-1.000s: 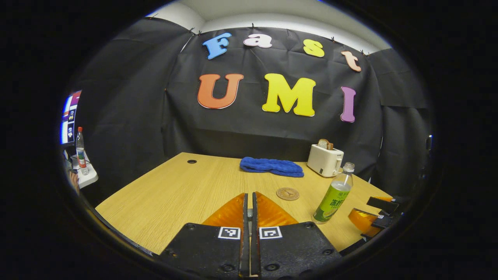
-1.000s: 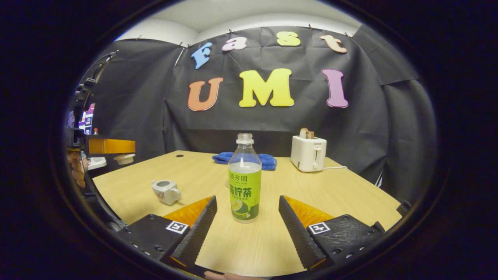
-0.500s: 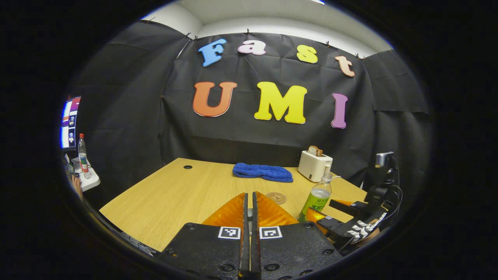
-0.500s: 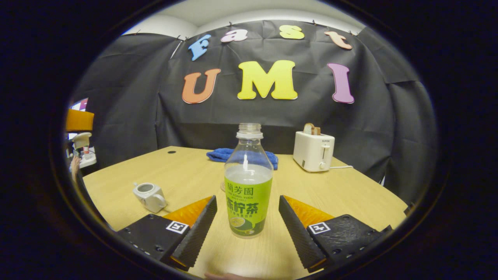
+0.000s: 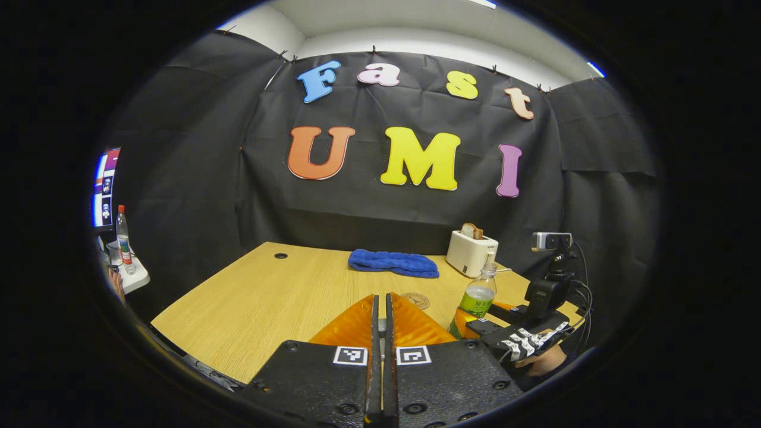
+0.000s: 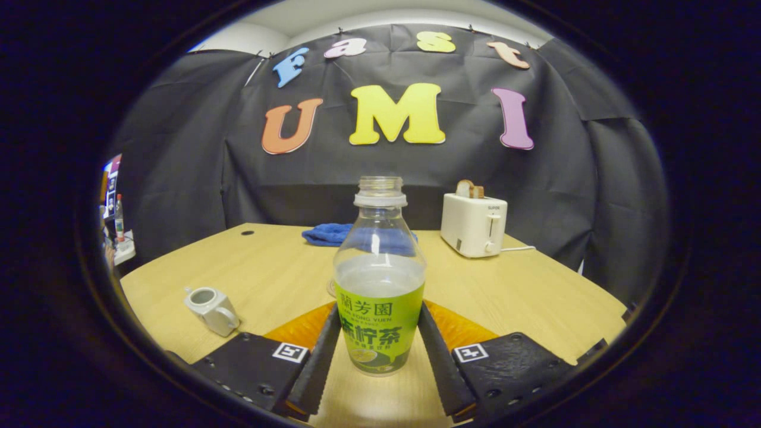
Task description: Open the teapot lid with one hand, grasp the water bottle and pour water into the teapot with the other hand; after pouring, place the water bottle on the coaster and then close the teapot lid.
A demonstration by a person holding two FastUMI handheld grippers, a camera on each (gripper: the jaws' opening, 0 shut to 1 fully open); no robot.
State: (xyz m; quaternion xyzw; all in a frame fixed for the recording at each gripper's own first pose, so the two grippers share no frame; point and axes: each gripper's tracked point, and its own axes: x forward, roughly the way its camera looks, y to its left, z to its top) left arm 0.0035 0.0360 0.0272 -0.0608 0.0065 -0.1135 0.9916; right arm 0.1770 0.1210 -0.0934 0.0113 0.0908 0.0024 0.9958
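A clear water bottle (image 6: pixel 379 297) with a green label and no cap stands on the table, partly full. My right gripper (image 6: pixel 379 309) is shut on it, both fingers pressed against the label's sides. The white teapot (image 6: pixel 208 306) sits at the front left with its top uncovered. In the left gripper view the same bottle (image 5: pixel 475 300) stands to the right, with a hand behind it. The round brown coaster (image 5: pixel 416 300) lies just left of it. My left gripper (image 5: pixel 382 297) is shut above the table, a small grey piece showing between its fingers; the lid it carries is hidden below.
A white toaster (image 6: pixel 474 224) with bread stands at the back right, and a blue cloth (image 5: pixel 392 263) lies at the back of the wooden table (image 5: pixel 267 291). A side shelf on the left holds a small red-capped bottle (image 5: pixel 122 238) under a screen (image 5: pixel 102 187).
My right gripper moved forward around the bottle and closed its fingers onto the label. The left gripper, carrying the lid, drew back from the table.
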